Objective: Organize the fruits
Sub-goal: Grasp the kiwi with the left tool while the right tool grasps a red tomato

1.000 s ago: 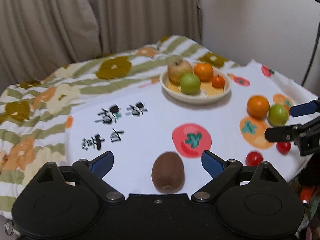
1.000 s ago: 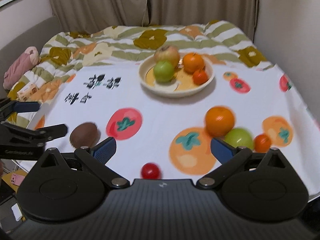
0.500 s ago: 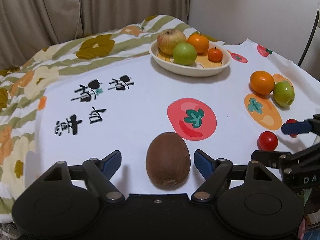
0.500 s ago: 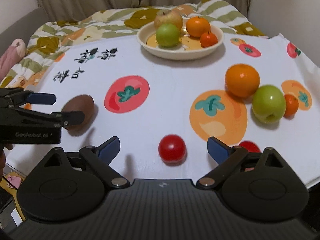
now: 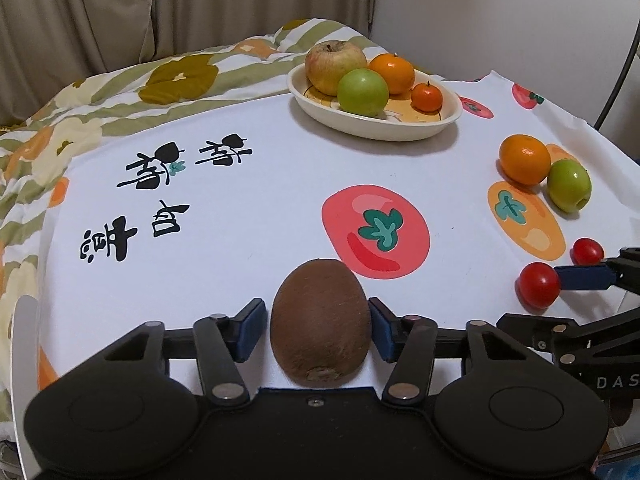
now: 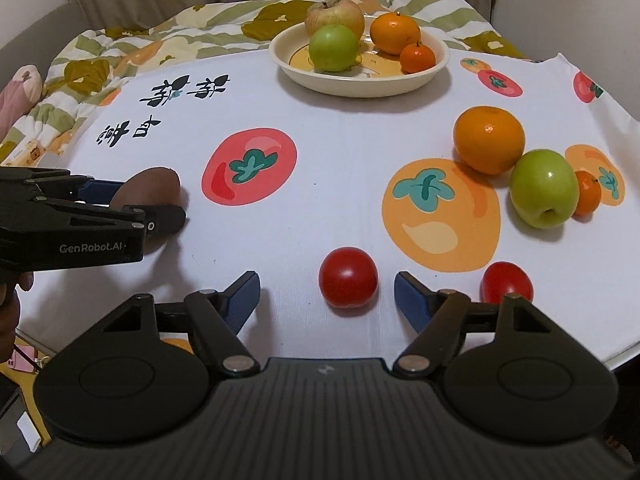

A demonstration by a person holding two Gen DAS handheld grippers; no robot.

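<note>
We see the left gripper (image 5: 318, 326) low over the white fruit-print tablecloth (image 5: 260, 200), its blue pads (image 5: 251, 330) bracketing the brown fuzzy oval kiwi (image 5: 320, 322). Right pad looks to touch the kiwi skin, left pad shows a thin gap, so we cannot tell if the grip is closed. The kiwi rests on the cloth, right between the fingers.

Ahead and slightly right of this gripper sits the cream shallow bowl (image 5: 376, 128) with a yellow-red apple (image 5: 334, 66), a green apple (image 5: 362, 92), an orange (image 5: 392, 72) and a small tangerine (image 5: 427, 97) inside.

The right gripper (image 6: 327, 296) is spread wide, holding nothing. The round red cherry tomato (image 6: 348, 282) lies on the cloth between its blue fingertips (image 6: 412, 300), touching neither. A second red cherry tomato (image 6: 506, 282) sits just outside the right finger. Ahead and right of this gripper we see a loose large orange (image 6: 489, 144) touching a loose green apple (image 6: 544, 188), with a small loose tangerine (image 6: 588, 192) tucked just behind that apple. The bowl is far ahead, roughly centred. To the left of the right gripper, the left gripper shows side-on with the kiwi between its fingers.
</note>
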